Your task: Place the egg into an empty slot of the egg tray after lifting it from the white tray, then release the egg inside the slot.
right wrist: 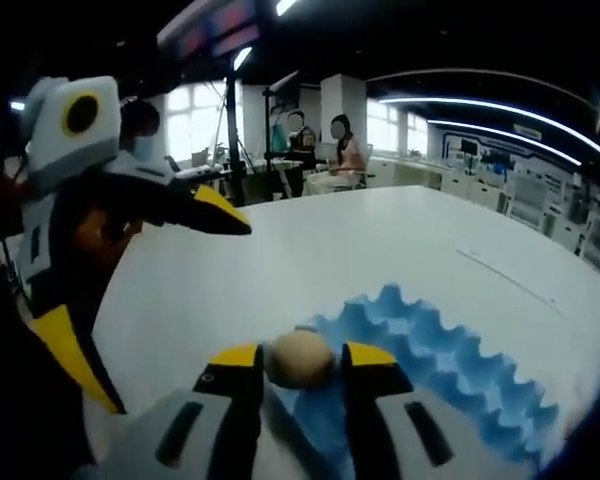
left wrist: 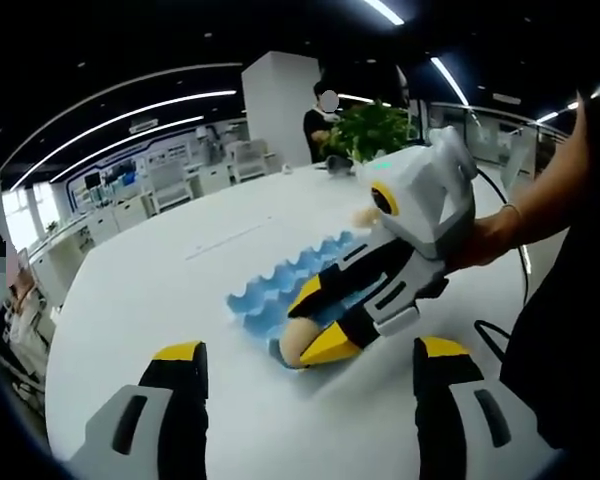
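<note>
Left gripper view: the left tongs (left wrist: pixel 308 372) rise from the bottom edge, their 2 yellow-tipped jaws set wide apart with nothing between them, above the white surface (left wrist: pixel 160 290). Ahead, the right tongs (left wrist: pixel 315 322) reach in from the right, held by a person's hand (left wrist: pixel 480 240), and are closed on a pale egg (left wrist: pixel 298 336). The egg hangs at the near end of the blue egg tray (left wrist: pixel 280 280), just over or touching its edge; which cannot be told. A green plant (left wrist: pixel 370 128) stands at the far side of the surface, with a person (left wrist: pixel 320 125) beside it.

Right gripper view: the right tongs (right wrist: pixel 300 358) hold the egg (right wrist: pixel 300 358) between the 2 yellow tips, pressed on both sides. The egg sits above the near corner of the blue egg tray (right wrist: pixel 450 360), whose moulded slots run away to the right, all those visible empty. The left tongs (right wrist: pixel 140 290) enter from the left, jaws spread wide, above the white surface (right wrist: pixel 380 240). 2 seated people (right wrist: pixel 325 150) are at desks in the background.
</note>
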### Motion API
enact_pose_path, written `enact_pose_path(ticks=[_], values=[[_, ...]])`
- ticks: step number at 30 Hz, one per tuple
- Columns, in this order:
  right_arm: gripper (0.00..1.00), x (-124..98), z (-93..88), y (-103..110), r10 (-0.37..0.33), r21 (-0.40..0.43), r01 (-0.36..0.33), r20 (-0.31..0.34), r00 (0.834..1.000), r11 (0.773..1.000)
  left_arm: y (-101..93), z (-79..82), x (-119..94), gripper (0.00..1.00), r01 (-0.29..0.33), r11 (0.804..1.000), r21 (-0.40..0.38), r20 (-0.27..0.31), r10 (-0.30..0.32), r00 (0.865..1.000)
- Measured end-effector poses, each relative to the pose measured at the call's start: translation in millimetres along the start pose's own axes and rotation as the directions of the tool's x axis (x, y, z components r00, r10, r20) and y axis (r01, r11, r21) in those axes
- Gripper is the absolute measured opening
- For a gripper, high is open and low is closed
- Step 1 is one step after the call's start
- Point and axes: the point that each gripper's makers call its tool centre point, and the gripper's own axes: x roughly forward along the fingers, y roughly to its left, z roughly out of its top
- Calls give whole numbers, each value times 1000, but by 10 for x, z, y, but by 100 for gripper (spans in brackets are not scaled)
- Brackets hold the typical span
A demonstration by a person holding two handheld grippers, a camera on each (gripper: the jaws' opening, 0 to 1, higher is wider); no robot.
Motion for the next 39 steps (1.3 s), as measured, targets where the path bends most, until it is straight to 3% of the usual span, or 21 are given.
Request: enact_pose_path(ticks=[3, 9, 12, 17, 18, 19, 20, 22, 23, 25, 27, 30, 34, 39], values=[[30, -79, -34, -24, -11, 3, 11, 0, 1000, 1000, -3, 11, 4, 86, 2, 1000, 0, 3, -2, 1000], [30, -495, -128, -282, -137, 46, 135, 38, 990, 990, -18, 10, 30, 86, 11, 1000, 5, -1, -11, 1000], [30, -687, -200, -436, -209, 71, 206, 40, 977, 976, -14, 17, 33, 86, 11, 1000, 8, -1, -11, 1000], [29, -1027, -338, -717, -342, 142, 334, 38, 939, 932, -1, 25, 32, 86, 10, 1000, 9, 1, -10, 1000], [29, -1100, -365, -777, -372, 147, 363, 34, 928, 920, 0, 22, 33, 86, 10, 1000, 12, -1, -10, 1000], [29, -1263, -405, -907, -438, 161, 427, 38, 898, 890, -2, 14, 35, 86, 12, 1000, 18, -7, -12, 1000], [29, -1339, -430, -962, -464, 171, 452, 36, 885, 875, -3, 16, 35, 86, 12, 1000, 18, -7, -12, 1000], [29, -1597, -520, -1149, -559, 181, 547, 21, 829, 817, 2, 35, 28, 86, 9, 1000, 15, 2, -9, 1000], [29, -1762, -592, -1258, -615, 198, 602, 4, 788, 773, 12, 59, 21, 86, 5, 1000, 8, 13, -5, 1000], [29, -2012, -684, -1404, -687, 261, 664, -3, 726, 701, 30, 76, 16, 85, 3, 1000, -2, 19, -3, 1000], [30, -2214, -829, -1503, -728, 299, 704, -39, 684, 645, 36, 77, 17, 85, 2, 1000, 2, 18, -2, 1000], [30, -2364, -1020, -1572, -750, 337, 727, -85, 656, 598, 35, 72, 21, 85, 6, 1000, 7, 15, -6, 1000], [30, -2410, -1155, -1608, -757, 353, 738, -113, 643, 575, 23, 76, 21, 85, 10, 1000, 10, 14, -10, 1000], [29, -2344, -1222, -1608, -746, 370, 730, -129, 653, 575, 19, 81, 16, 85, 10, 1000, 7, 16, -11, 1000]])
